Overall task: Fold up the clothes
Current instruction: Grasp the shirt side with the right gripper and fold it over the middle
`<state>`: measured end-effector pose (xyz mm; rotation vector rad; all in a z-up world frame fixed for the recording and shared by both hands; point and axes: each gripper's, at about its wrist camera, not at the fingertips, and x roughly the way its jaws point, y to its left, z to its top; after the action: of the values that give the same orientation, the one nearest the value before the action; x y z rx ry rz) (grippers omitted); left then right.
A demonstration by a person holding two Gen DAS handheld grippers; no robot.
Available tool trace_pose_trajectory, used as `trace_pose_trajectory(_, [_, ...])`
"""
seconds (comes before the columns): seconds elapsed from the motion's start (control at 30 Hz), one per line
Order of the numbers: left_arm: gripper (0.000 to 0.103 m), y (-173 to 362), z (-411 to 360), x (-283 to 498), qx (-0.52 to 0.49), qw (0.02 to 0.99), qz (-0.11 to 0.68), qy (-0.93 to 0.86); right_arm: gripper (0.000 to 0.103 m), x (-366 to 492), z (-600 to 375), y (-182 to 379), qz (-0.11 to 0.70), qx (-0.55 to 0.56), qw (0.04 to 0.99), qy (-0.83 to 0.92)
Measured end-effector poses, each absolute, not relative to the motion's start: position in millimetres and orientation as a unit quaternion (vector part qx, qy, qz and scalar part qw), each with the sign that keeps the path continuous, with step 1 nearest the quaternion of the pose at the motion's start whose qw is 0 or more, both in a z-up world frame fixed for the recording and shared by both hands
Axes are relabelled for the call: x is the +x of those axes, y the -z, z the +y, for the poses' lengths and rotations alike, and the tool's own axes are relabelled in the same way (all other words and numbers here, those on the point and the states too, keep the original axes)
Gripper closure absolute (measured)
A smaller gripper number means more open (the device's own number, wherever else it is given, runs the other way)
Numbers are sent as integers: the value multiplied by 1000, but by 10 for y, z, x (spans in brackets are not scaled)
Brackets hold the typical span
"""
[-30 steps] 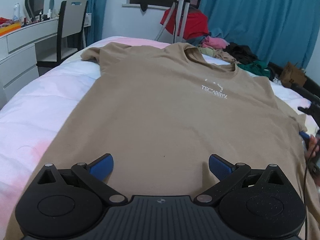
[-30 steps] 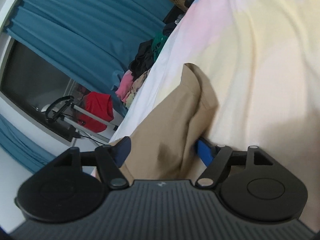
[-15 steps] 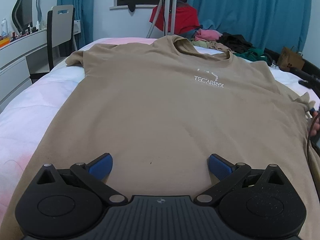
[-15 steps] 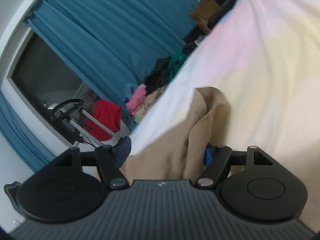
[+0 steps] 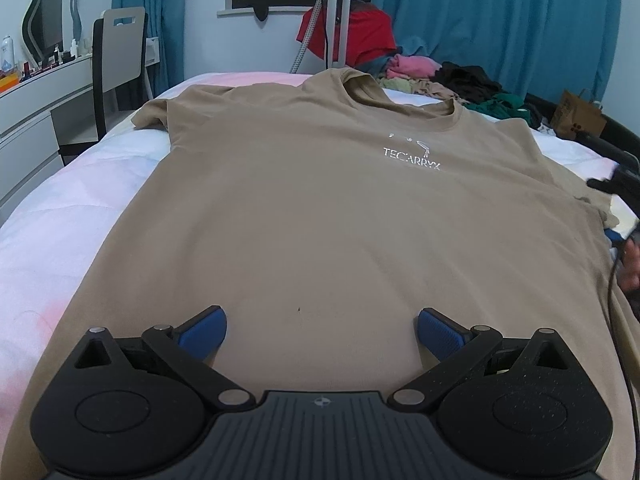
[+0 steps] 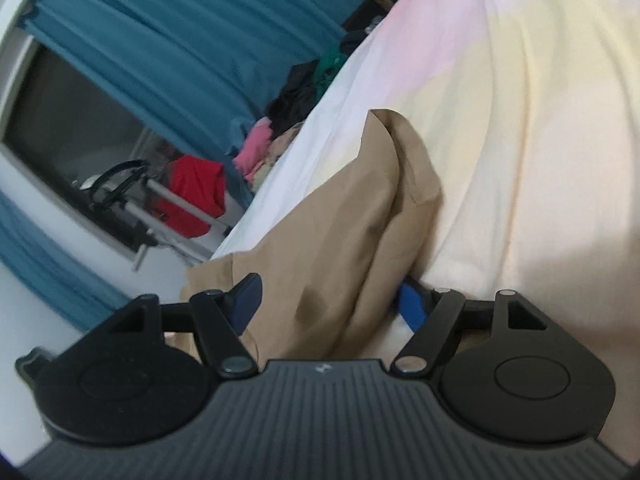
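Left wrist view: tan T-shirt [image 5: 320, 208] lies flat, chest print up, on the pale bedspread [image 5: 60, 216], filling mid-frame.
Left gripper [image 5: 320, 330]: jaws spread wide over the shirt's lower part, nothing between them.
Right gripper [image 6: 328, 300]: jaws opening, a bunched sleeve fold between the blue pads; right pad partly hidden by cloth; contact unclear.
Cut off: at right edge of left view, the other gripper and a blurred hand [image 5: 632, 264].
Clothes heap [image 5: 448, 84]: upper right, pink, black, green garments; single pieces hard to tell.
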<state>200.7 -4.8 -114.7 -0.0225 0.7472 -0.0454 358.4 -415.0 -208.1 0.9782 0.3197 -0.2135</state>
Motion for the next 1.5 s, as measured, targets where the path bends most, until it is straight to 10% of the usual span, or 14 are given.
trace_pose_trajectory(0.17, [0,1146,-38,2021,-17,932,362,22,32,3903,-4083,2002,143,422,886,129])
trace_pose_trajectory(0.23, [0,1141,-45,2051,-19,931,363,22,62,4058,-4030,1941,164,390,895,140])
trace_pose_trajectory(0.27, [0,1127,-40,2062,-23,931,363,23,93,4124,-3943,1869,183,360,903,145])
trace_pose_trajectory(0.67, [0,864,274,1985,-92,931,353,22,94,4313,-2417,590,122,86,980,129])
trace_pose_trajectory(0.97, [1,768,920,1948,-136,930,341,-37,94,4841,-738,996,198,-91,976,-3])
trace_pose_trajectory(1.13, [1,750,1141,1926,-149,930,332,-54,76,5079,-391,1268,276,-76,957,-51])
trace_pose_trajectory(1.2, [1,744,1150,1927,-142,931,332,-53,26,4971,-361,1253,274,-67,957,-60])
trace_pose_trajectory(1.23, [1,741,1149,1927,-140,932,332,-50,20,4872,-380,1201,266,-60,960,-68])
trace_pose_trajectory(1.5, [1,772,1114,1906,-148,929,339,-29,19,3759,-902,620,213,16,974,-80])
